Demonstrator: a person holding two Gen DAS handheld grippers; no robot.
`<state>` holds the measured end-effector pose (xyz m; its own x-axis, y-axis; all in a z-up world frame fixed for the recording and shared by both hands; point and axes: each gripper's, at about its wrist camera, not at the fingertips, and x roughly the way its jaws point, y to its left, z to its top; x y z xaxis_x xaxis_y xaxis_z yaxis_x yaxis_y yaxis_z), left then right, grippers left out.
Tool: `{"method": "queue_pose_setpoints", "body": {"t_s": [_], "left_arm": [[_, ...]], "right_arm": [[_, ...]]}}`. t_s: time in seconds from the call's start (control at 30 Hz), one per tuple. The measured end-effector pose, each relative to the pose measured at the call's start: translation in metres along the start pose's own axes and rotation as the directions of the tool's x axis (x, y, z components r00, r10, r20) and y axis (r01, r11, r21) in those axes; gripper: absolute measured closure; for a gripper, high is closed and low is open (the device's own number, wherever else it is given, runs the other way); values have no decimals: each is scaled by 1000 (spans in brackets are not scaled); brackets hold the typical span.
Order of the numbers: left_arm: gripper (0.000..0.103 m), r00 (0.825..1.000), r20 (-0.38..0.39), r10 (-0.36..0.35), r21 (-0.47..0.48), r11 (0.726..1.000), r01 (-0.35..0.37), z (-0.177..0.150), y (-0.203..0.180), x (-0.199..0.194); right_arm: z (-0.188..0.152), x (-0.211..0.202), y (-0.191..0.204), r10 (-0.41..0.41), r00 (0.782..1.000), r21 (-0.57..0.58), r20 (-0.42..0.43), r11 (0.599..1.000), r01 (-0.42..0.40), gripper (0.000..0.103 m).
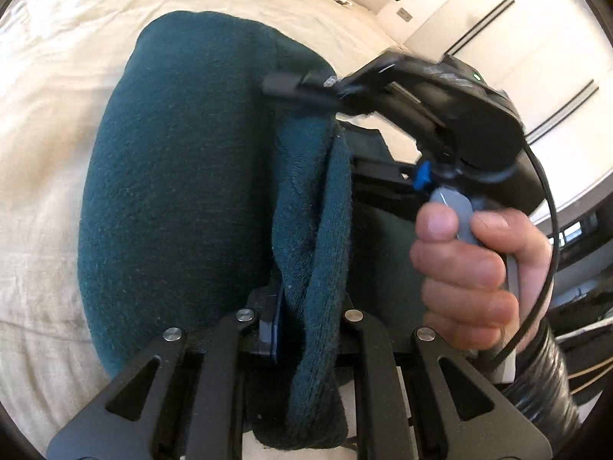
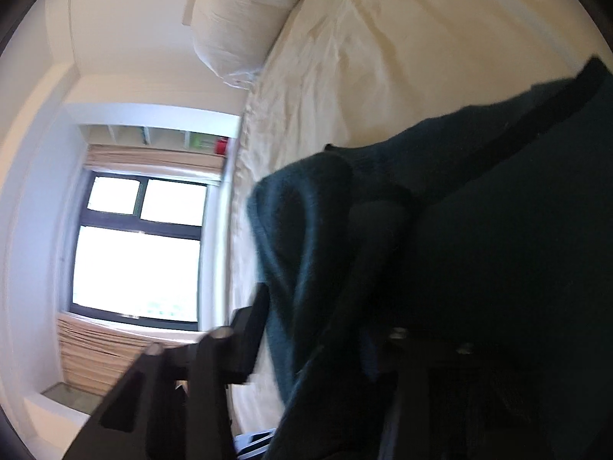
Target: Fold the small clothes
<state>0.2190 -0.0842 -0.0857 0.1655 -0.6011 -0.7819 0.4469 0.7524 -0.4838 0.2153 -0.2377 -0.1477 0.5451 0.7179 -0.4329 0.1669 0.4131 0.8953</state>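
A: Well, start with the left wrist view. What do you see?

B: A dark teal knitted garment (image 1: pixel 180 176) lies on a cream bedsheet (image 1: pixel 49 122), filling the middle of the picture. A bunched fold of it runs from about twelve o'clock down to six o'clock, straight into the left gripper (image 1: pixel 306 329), whose jaws are clenched on that fold.

A: And the other tool?

B: The right gripper (image 1: pixel 291 86) comes in from about two o'clock, blurred, its fingertips over the upper edge of the same fold. A person's hand (image 1: pixel 471 264) at four o'clock holds its handle, with a black cable looping beside it. Whether those jaws pinch the cloth I cannot tell from here.

A: Now the right wrist view.

B: It is tilted and blurred. The dark teal knitted garment (image 2: pixel 306 253) hangs from the centre down towards six o'clock, a lighter fold at the middle and a dark mass spreading to three o'clock. The right gripper (image 2: pixel 337 352) sits at the bottom with the cloth draped across its fingers; the jaws are narrow, yet a true grip cannot be made out.

A: Surroundings?

B: The bedsheet (image 2: pixel 383 57) at one o'clock, a pillow (image 2: pixel 237 19) at eleven o'clock, a bright window (image 2: pixel 138 253) at nine o'clock.
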Motion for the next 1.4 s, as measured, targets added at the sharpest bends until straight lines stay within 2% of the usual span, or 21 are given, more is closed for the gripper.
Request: {"method": "queue_pose_setpoints", "body": {"t_s": [0.07, 0.3, 0.57, 0.67, 0.7, 0.73, 0.77, 0.83, 0.9, 0.97, 1.1, 1.17, 1.27, 1.33, 1.4], "left_arm": [[91, 1000, -3, -4, 6, 1000, 4, 0, -7, 2], [91, 999, -17, -38, 52, 998, 39, -2, -22, -13], [91, 994, -49, -98, 81, 992, 102, 7, -52, 17], [80, 994, -68, -90, 78, 992, 95, 0, -51, 33], [72, 992, -81, -94, 69, 993, 100, -3, -50, 36], [59, 990, -94, -109, 62, 991, 115, -5, -48, 38], [52, 987, -99, -127, 59, 989, 133, -5, -45, 37], [39, 983, -110, -149, 69, 985, 157, -8, -37, 20], [37, 978, -109, -176, 69, 980, 184, -8, -29, 1], [37, 976, -64, -208, 69, 975, 212, -7, -15, -23], [36, 980, 99, -170, 56, 985, 165, 23, 33, -65], [36, 985, 137, -101, 33, 995, 97, 40, 62, -71], [36, 990, 130, -55, 7, 998, 55, 50, 97, -67], [37, 993, 106, -43, 8, 999, 42, 50, 108, -57], [37, 995, 103, -21, 45, 999, 16, 45, 100, -44]], "right_arm": [[4, -3, -2, -40, 999, -6, 9, 999, 40, 87], [11, -39, -3, -95, 995, -70, 38, 993, 97, 89], [24, -101, -26, -153, 985, -93, 81, 983, 160, 89], [29, -108, -48, -216, 974, -45, 69, 975, 219, 89], [30, -108, -59, -232, 971, -18, 64, 972, 233, 88], [29, -108, -72, -227, 972, 17, 54, 974, 226, 88], [27, -109, -84, -184, 981, 59, 53, 982, 181, 87], [24, -112, -87, -144, 988, 65, 60, 988, 140, 82], [17, -114, -80, -154, 986, 36, 60, 988, 152, 74], [9, -119, -73, -151, 987, 13, 58, 989, 150, 59], [-14, -126, -58, -187, 980, -29, 68, 982, 189, 53], [-30, -129, -52, -215, 974, -59, 66, 974, 219, 52], [-48, -134, -42, -259, 964, -98, 66, 960, 264, 51], [-57, -135, -37, -284, 957, -124, 64, 949, 290, 51], [-67, -132, -33, -350, 935, -187, 62, 916, 355, 59]]}}
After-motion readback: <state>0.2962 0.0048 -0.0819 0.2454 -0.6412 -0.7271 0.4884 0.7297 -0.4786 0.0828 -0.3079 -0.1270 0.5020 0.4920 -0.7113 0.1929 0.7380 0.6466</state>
